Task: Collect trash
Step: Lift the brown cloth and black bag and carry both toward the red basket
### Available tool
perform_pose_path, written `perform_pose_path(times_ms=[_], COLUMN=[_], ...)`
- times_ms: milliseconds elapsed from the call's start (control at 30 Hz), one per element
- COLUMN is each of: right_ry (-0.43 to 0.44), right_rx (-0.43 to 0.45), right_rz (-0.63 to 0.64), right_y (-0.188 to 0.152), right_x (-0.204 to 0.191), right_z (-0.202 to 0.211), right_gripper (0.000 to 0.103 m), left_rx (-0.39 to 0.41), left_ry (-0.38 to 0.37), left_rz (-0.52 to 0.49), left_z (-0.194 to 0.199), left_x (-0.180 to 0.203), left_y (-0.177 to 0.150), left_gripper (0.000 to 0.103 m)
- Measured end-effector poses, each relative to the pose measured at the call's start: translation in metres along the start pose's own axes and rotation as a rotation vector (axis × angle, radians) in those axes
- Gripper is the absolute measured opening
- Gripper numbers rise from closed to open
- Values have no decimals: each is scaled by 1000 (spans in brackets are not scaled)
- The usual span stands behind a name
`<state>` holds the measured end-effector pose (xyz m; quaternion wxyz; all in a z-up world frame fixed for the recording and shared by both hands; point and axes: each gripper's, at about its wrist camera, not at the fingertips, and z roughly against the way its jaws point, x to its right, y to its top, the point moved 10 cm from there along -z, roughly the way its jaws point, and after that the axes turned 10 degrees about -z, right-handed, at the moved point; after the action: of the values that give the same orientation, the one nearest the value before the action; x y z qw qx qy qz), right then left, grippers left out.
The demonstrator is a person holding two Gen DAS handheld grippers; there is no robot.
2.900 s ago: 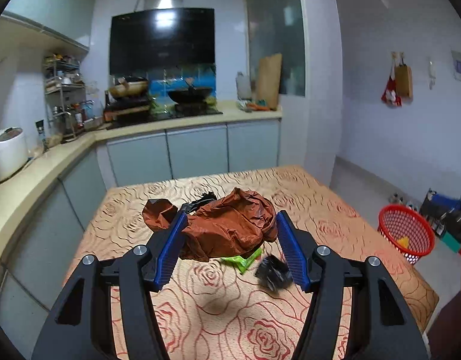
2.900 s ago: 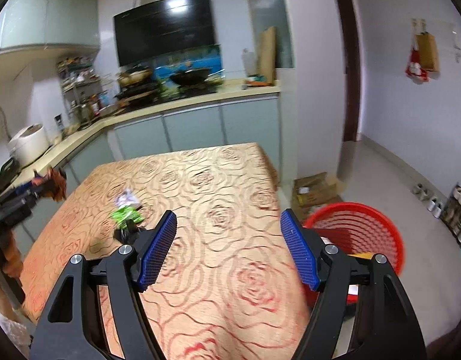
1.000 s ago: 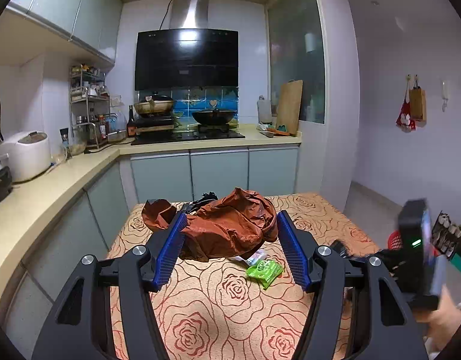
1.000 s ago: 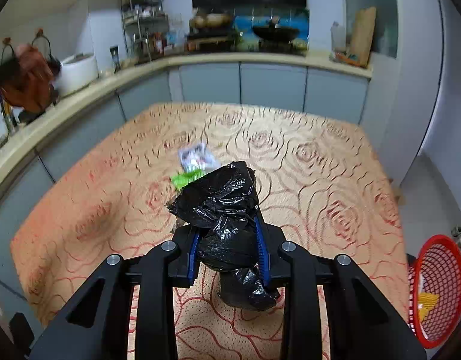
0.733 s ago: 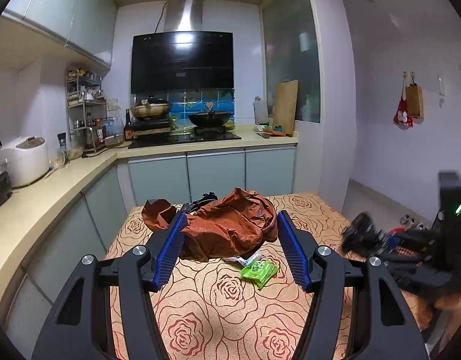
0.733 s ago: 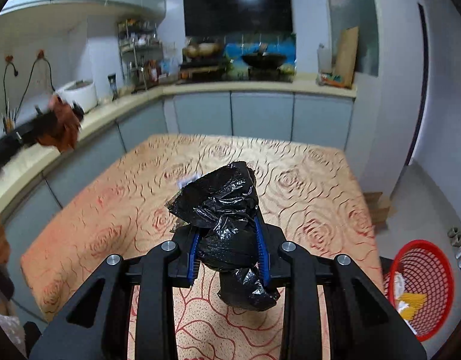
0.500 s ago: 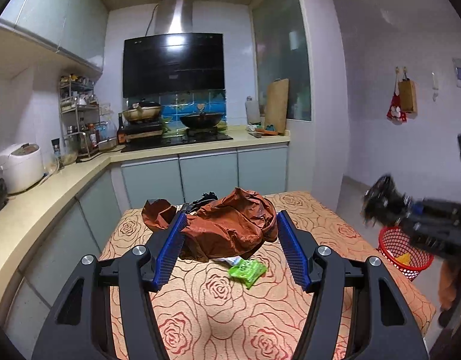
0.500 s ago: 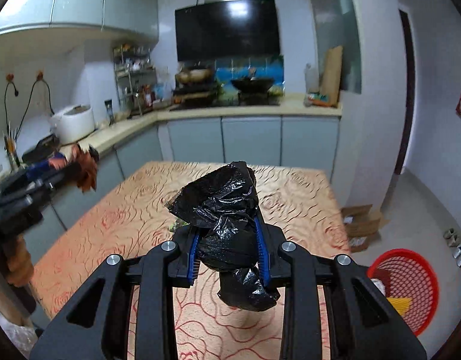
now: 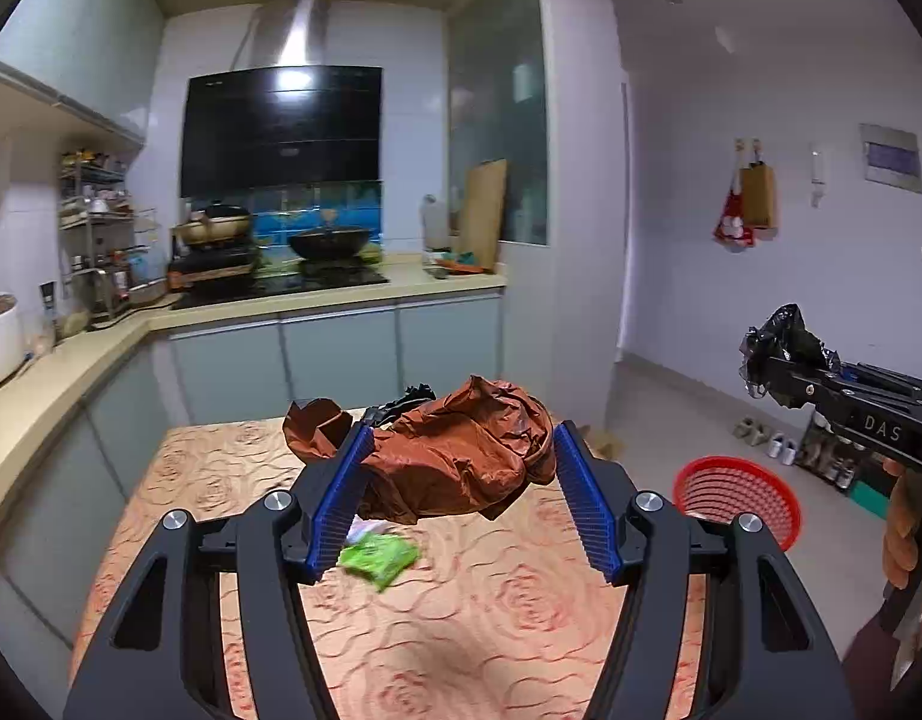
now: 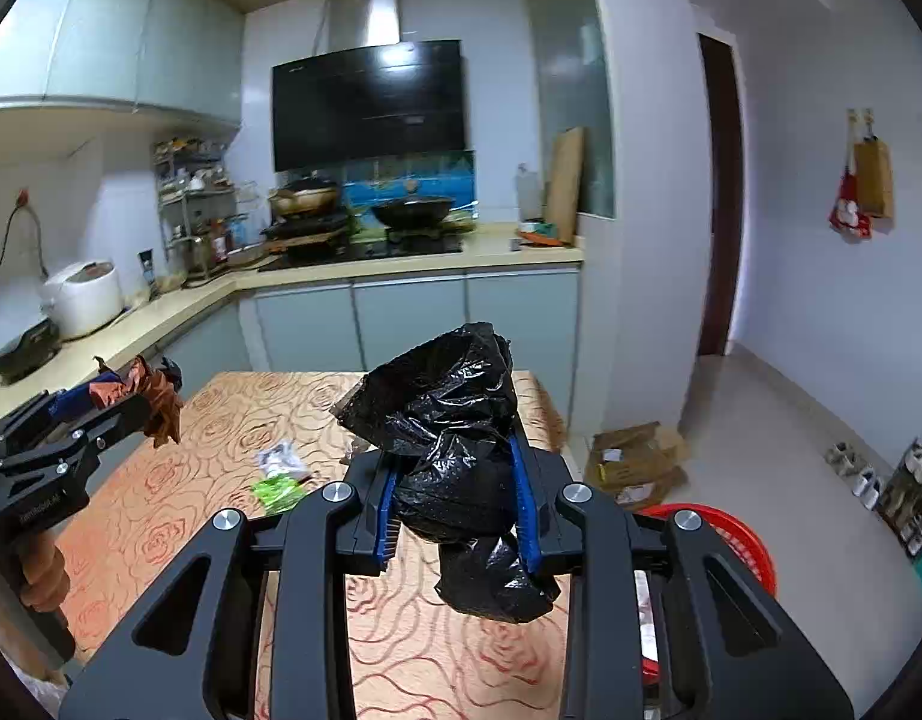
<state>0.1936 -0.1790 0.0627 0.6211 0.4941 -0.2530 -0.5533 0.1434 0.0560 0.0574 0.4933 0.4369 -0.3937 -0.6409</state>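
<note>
In right tongs (image 10: 455, 504): black bag (image 10: 449, 414), upright.

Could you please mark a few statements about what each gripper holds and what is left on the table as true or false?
1. The right gripper is shut on a crumpled black plastic bag. True.
2. The left gripper holds a green wrapper. False: it holds a brown crumpled bag; the green wrapper lies on the table.
3. The red basket stands on the table. False: it stands on the floor beside the table.
4. A white wrapper lies next to the green one on the table. True.
5. The red basket is empty. False: something pale lies inside it.
</note>
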Motion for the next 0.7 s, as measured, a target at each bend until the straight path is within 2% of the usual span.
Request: perform_pose_path(times_ms=[700], right_ry=[-188], right_rx=[70], right_rz=[-178], right_y=[8], right_x=[130], right_z=[40], right_gripper=[30], left_rx=[-5], left_ry=[-245], left_rz=[-89], left_z=[-47], left_x=[140], left_y=[29], left_gripper=[60])
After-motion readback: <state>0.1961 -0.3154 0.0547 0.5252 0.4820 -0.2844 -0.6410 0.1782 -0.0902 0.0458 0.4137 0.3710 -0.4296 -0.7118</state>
